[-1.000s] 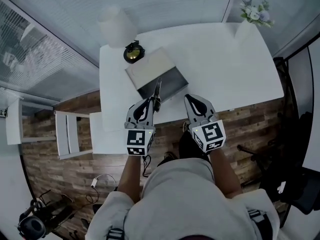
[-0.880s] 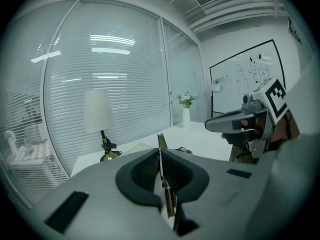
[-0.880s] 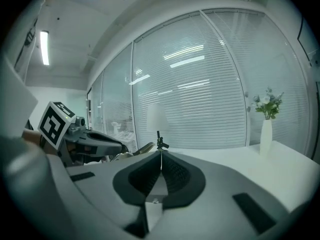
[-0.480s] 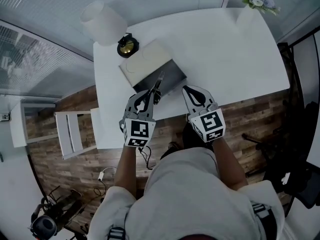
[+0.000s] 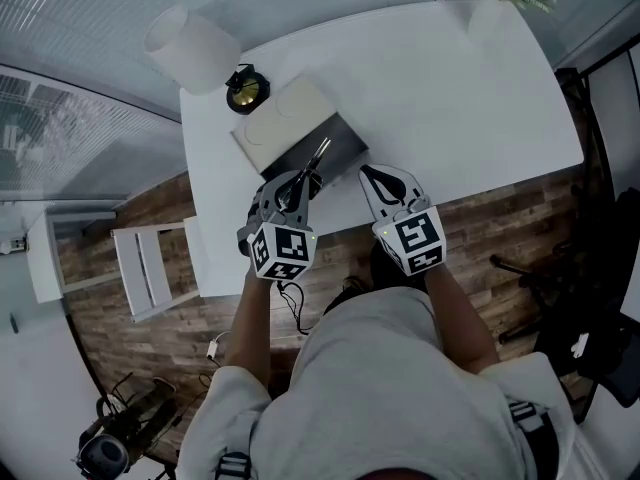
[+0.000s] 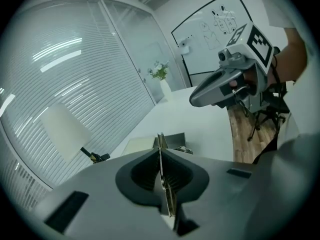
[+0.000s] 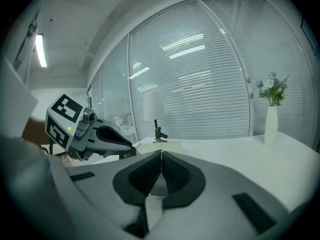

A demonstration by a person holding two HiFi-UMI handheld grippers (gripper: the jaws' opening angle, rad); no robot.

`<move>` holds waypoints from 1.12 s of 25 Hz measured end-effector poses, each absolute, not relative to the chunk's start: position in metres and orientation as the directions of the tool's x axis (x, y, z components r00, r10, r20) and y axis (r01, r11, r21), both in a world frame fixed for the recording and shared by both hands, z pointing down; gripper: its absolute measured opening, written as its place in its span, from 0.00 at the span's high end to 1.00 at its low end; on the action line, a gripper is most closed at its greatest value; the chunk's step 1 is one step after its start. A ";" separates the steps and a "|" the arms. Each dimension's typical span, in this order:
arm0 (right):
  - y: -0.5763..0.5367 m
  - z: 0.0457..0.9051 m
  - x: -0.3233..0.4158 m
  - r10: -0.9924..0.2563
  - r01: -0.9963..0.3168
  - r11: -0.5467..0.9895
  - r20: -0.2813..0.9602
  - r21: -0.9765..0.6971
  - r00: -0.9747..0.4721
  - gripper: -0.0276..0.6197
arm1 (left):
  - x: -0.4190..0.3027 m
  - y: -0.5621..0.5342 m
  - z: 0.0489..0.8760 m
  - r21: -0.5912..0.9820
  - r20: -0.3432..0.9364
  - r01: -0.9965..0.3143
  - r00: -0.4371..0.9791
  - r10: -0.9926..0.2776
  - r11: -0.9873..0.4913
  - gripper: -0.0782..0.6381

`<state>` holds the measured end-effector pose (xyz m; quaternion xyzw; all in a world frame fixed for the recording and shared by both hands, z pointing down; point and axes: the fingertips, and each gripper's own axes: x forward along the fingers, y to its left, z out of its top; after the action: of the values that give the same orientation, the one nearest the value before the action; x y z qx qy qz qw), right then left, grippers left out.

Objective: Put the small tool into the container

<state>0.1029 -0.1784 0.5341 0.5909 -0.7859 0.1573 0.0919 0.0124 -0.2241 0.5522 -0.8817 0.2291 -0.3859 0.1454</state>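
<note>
Well, in the head view my left tool [image 5: 298, 185] grips the implement [image 5: 318, 158] mid-frame, its tip over the container [image 5: 345, 148] on the tabletop [image 5: 450, 88]. My right tool [image 5: 372, 175] sits just right of it. In the left gripper view the jaws clamp the implement upright at centre, with the container just above. In the right gripper view the jaws meet, holding nothing.

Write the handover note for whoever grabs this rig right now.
Left tool: shut on the small metal implement, whose tip reaches over the open grey container on the white table.
Right tool: shut, empty, at the table edge beside the container.
Done: implement is gripped and held at the container.
Left: lower it in and release.
</note>
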 end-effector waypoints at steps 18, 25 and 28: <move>-0.206 0.558 0.128 -0.875 -0.943 0.284 0.355 -0.173 -0.329 0.92 | 0.041 -0.247 0.596 -0.439 0.686 -0.239 0.532 -0.495 -0.866 0.85; -0.223 0.565 0.135 -0.853 -0.928 0.336 0.366 -0.162 -0.373 0.92 | 0.050 -0.260 0.608 -0.463 0.689 -0.242 0.506 -0.518 -0.852 0.85; -0.229 0.566 0.139 -0.845 -0.921 0.358 0.366 -0.154 -0.390 0.92 | 0.052 -0.264 0.612 -0.466 0.690 -0.253 0.495 -0.528 -0.848 0.85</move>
<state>0.1391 -0.2286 0.5662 0.5407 -0.8164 0.1688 0.1126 0.0523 -0.2640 0.6120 -0.8509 0.2295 -0.4469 0.1535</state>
